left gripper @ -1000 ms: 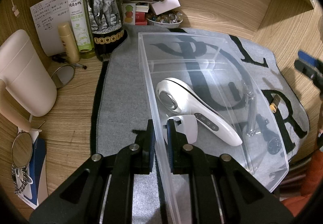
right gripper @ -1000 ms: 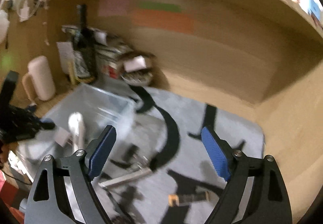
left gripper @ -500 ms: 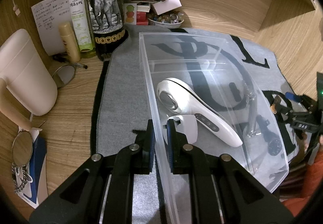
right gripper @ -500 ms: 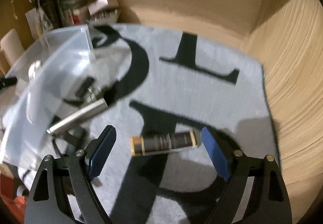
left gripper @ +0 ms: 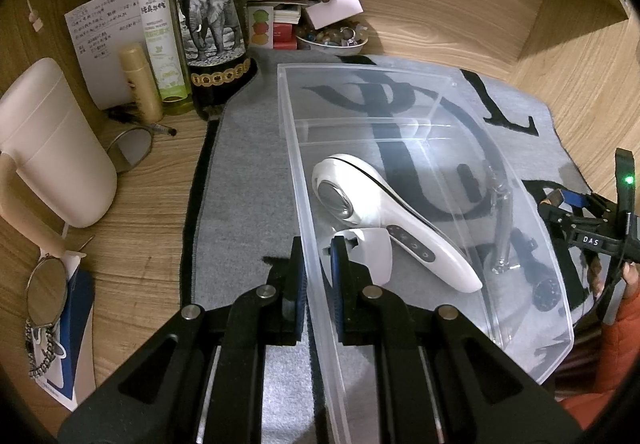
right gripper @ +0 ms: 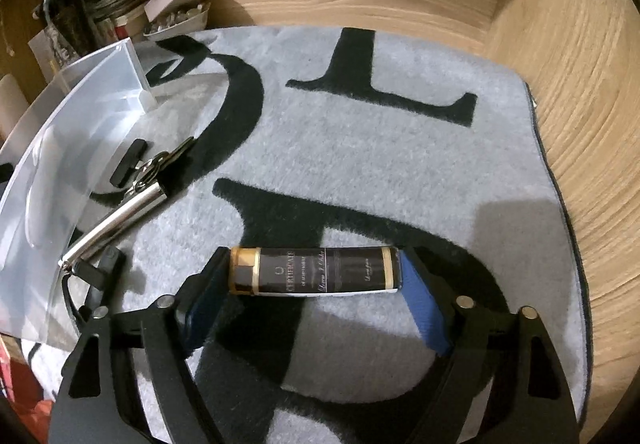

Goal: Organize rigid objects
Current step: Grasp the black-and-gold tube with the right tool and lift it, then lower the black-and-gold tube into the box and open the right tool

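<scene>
Clear plastic is what my left hand-held gripper [left gripper: 318, 276] has hold of: its jaws are pinched shut on the near wall of the transparent bin [left gripper: 400, 91], one pad outside, one inside. The bin sits on a grey mat [right gripper: 400, 147] with big black letters, which covers the wooden desk [left gripper: 132, 244]. Inside the bin I count two things: one white handheld device [left gripper: 384, 219] with a round metal head and a row of buttons, and one small white cap-like piece [left gripper: 372, 252] just beside it, close to the gripped wall. A divider crosses the far end of the bin; that far compartment holds nothing I can make out.

My right hand-held gripper [right gripper: 316, 276] is low over the mat with its jaws closing, and a single dark cylindrical tube [right gripper: 316, 271] with gold bands lies crosswise between the blue pads. The pads look to be right at the tube's two ends; I cannot tell whether they press on it. The tube lies on the mat, outside the bin and to its right.

Also outside, against the bin's right wall, lie one silver metal tube with a clip [right gripper: 116, 219] and some black pieces I cannot identify.

Behind the bin stand one dark bottle with an elephant label [left gripper: 212, 19], one green spray bottle [left gripper: 160, 31], one small gold tube [left gripper: 140, 83], and one white jug [left gripper: 52, 147].
</scene>
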`<action>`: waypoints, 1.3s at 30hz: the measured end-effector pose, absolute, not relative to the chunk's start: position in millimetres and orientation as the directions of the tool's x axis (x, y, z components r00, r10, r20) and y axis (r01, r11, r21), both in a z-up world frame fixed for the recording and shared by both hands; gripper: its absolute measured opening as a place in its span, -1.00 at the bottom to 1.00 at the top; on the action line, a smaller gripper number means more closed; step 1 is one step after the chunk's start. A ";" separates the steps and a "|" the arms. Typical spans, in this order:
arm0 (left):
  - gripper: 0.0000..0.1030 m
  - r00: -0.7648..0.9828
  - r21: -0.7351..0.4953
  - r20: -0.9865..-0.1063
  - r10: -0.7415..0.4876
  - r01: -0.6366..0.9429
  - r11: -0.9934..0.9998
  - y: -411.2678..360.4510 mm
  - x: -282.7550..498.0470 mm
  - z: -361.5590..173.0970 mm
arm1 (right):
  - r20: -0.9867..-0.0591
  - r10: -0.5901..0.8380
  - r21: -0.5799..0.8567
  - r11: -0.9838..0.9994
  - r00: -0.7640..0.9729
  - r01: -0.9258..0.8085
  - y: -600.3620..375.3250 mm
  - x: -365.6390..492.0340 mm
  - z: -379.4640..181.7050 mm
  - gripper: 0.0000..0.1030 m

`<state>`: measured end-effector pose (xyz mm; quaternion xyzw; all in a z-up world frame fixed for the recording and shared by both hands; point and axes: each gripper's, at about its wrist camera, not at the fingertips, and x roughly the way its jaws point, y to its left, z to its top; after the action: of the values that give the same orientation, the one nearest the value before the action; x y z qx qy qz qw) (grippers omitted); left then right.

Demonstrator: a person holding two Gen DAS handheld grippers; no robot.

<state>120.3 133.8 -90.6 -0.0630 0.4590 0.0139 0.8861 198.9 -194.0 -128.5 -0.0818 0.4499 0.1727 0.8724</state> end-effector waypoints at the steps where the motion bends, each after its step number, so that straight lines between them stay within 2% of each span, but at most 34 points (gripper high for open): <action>1: -0.79 0.578 -0.099 -0.815 -0.033 -0.083 0.992 133.9 120.2 -90.5 | -0.811 0.230 0.018 0.928 0.538 -0.371 -194.7 198.9 -128.5 0.54; 15: -0.79 0.579 -0.100 -0.815 -0.033 -0.083 0.992 133.4 120.3 -90.4 | -0.756 0.266 0.010 0.919 0.598 -0.395 -178.8 199.0 -95.7 0.54; 28: -0.79 0.581 -0.099 -0.814 -0.033 -0.082 0.992 131.4 120.4 -90.3 | -0.613 0.398 -0.006 0.861 0.682 -0.508 -130.0 185.9 -29.4 0.54; 39: -0.79 0.581 -0.098 -0.813 -0.035 -0.078 0.992 130.1 120.0 -90.3 | -0.550 0.515 -0.040 0.770 0.658 -0.636 -71.0 168.9 -4.1 0.54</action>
<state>120.0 130.1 -90.3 -0.0617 0.4577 0.0123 0.8869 168.9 -71.0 -4.1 -0.1153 0.2640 0.3186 0.9030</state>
